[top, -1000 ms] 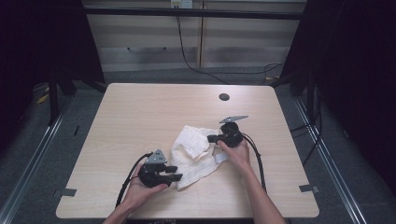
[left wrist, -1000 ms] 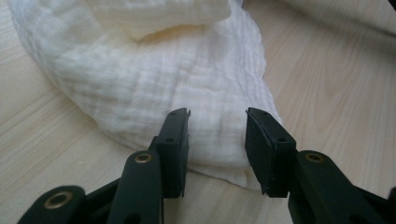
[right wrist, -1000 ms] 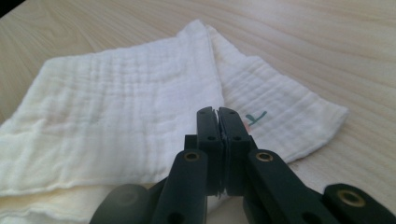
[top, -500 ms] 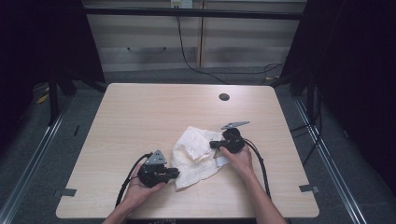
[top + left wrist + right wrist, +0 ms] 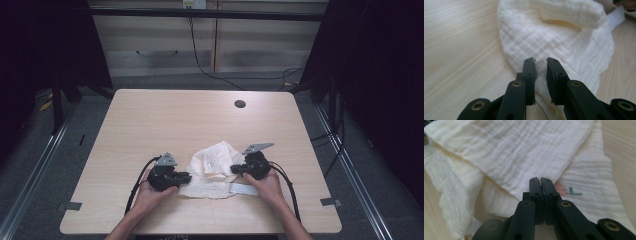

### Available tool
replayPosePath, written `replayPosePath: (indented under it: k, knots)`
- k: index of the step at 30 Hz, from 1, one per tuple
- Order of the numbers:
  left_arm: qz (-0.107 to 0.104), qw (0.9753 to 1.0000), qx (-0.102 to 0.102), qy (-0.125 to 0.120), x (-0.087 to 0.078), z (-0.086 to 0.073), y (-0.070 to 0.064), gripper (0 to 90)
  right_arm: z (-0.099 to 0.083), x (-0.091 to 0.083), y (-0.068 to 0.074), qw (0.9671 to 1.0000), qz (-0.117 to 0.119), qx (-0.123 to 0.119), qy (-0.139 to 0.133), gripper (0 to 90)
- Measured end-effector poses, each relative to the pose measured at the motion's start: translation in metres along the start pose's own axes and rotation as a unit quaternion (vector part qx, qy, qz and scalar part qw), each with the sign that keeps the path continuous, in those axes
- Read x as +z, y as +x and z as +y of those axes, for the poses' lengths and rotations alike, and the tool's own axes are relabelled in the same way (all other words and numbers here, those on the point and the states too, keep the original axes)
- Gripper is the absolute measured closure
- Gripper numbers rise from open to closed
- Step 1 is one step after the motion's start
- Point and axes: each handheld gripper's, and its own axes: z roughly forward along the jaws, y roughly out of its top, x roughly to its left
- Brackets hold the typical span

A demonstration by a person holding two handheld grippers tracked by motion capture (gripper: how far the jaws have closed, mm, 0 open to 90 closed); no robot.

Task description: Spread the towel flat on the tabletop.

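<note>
Cream muslin cloth (image 5: pixel 215 167) lies rumpled on the pale wood surface (image 5: pixel 165 120), between the two sets of jaws and toward the person's edge. The left gripper (image 5: pixel 184 177) sits at the cloth's left margin, held in the left hand (image 5: pixel 150 192). In the left gripper view its jaws (image 5: pixel 541 65) stand slightly apart, a narrow gap between them, with the cloth's (image 5: pixel 554 37) curved hem running just beneath and ahead of the tips; nothing is visibly caught between them. Beyond the jaws a folded layer of the cloth rises, and a white strap (image 5: pixel 615 16) trails off past it to the far right.

The right gripper (image 5: pixel 235 169), in the right hand (image 5: pixel 267 185), meets the cloth's right side. In the right gripper view its jaws (image 5: pixel 540 182) are pressed together with no gap, their tips at the edge of an upper flap of the cloth (image 5: pixel 511 150); whether fabric is pinched between them I cannot tell. Just right of the tips, on the lower layer, are a pink spot (image 5: pixel 560 189) and a small green mark (image 5: pixel 573 191). A dark round hole (image 5: pixel 240 104) sits in the surface well beyond both grippers.
</note>
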Motion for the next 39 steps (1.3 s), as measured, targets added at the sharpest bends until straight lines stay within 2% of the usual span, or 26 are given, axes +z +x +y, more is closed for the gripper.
replayPosePath:
  k: [4, 9, 11, 12, 15, 17, 19, 21, 23, 26, 30, 32, 34, 37, 39]
  knots:
    - [0.011, 0.9999, -0.001, 0.001, -0.001, 0.002, 0.007, 76.6, -0.010, -0.004, 0.011, 0.9997, 0.021, -0.011, -0.005, 89.4]
    - [0.010, 0.9996, -0.024, -0.007, 0.002, 0.003, 0.020, 76.8, -0.017, -0.008, 0.023, 0.9992, 0.034, -0.018, -0.004, 89.3]
    - [0.028, 0.9995, -0.017, -0.002, 0.003, 0.007, 0.023, 76.8, -0.018, -0.008, 0.028, 0.9989, 0.042, -0.019, 0.003, 89.3]
    - [0.030, 0.9993, -0.021, -0.003, 0.004, 0.008, 0.025, 76.7, -0.018, -0.008, 0.030, 0.9987, 0.045, -0.022, 0.005, 89.3]
    - [0.029, 0.9986, -0.044, -0.011, 0.008, 0.008, 0.033, 73.5, -0.018, -0.008, 0.038, 0.9983, 0.047, -0.032, 0.012, 89.3]
    - [0.022, 0.9988, -0.043, -0.002, 0.006, 0.010, 0.038, 71.9, -0.019, -0.007, 0.040, 0.9982, 0.049, -0.035, 0.010, 89.3]
    - [0.043, 0.9981, -0.043, 0.004, 0.002, 0.011, 0.040, 67.9, -0.020, -0.007, 0.039, 0.9981, 0.050, -0.035, 0.004, 89.3]
    - [0.031, 0.9979, -0.055, -0.015, -0.005, 0.011, 0.042, 67.6, -0.021, -0.006, 0.038, 0.9981, 0.053, -0.031, -0.003, 89.3]
    - [0.025, 0.9973, -0.057, -0.038, -0.016, 0.013, 0.037, 67.4, -0.021, -0.006, 0.038, 0.9982, 0.053, -0.028, -0.002, 89.3]
    - [0.015, 0.9980, -0.032, -0.052, -0.029, 0.016, 0.019, 66.1, -0.021, -0.006, 0.038, 0.9983, 0.052, -0.027, -0.001, 89.3]
    - [-0.013, 0.9989, 0.019, -0.042, -0.034, 0.010, -0.016, 67.2, -0.021, -0.006, 0.038, 0.9983, 0.052, -0.026, -0.002, 89.3]
    - [-0.029, 0.9988, 0.026, -0.031, -0.029, 0.004, -0.028, 68.2, -0.021, -0.006, 0.038, 0.9984, 0.051, -0.026, -0.002, 89.3]
    - [-0.042, 0.9983, 0.039, -0.009, -0.022, -0.002, -0.038, 68.6, -0.021, -0.005, 0.039, 0.9983, 0.047, -0.033, -0.004, 89.2]
    - [-0.071, 0.9969, 0.033, -0.005, -0.016, -0.007, -0.050, 68.7, -0.021, -0.006, 0.039, 0.9984, 0.044, -0.035, -0.004, 89.2]
    - [-0.059, 0.9968, 0.054, 0.006, -0.012, -0.009, -0.057, 68.6, -0.021, -0.006, 0.038, 0.9984, 0.048, -0.030, -0.006, 89.2]
